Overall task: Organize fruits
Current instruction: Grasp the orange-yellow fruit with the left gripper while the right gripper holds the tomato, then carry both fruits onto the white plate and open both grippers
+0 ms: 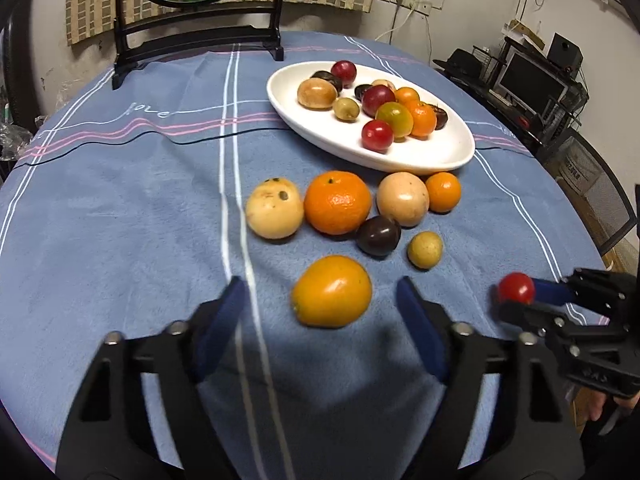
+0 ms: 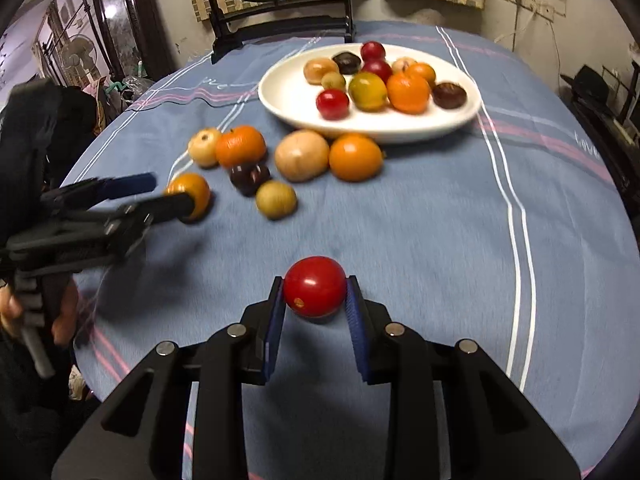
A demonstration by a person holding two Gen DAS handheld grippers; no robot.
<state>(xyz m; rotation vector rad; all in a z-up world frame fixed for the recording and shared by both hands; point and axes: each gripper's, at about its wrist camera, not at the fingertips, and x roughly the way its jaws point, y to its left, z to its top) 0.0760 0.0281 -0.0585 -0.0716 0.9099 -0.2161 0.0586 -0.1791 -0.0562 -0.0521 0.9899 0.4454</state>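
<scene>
Roughly halfway: plate (image 1: 448,156) at one o'clock held a dozen fruits; seven loose fruits (image 1: 337,202) remained; right gripper (image 2: 315,286) clamped red tomato (image 2: 314,285); left gripper (image 1: 320,300) gaped wide around orange fruit (image 1: 331,290).

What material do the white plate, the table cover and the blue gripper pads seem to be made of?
White plate: probably glazed ceramic, going by its smooth, glossy, thick rim; melamine is possible.
Table cover: soft woven or fleece-like cloth, matte, with a fuzzy nap, folds and printed stripes.
Blue pads on the right gripper: likely rubber or soft plastic, matte with fine ribbing.
</scene>
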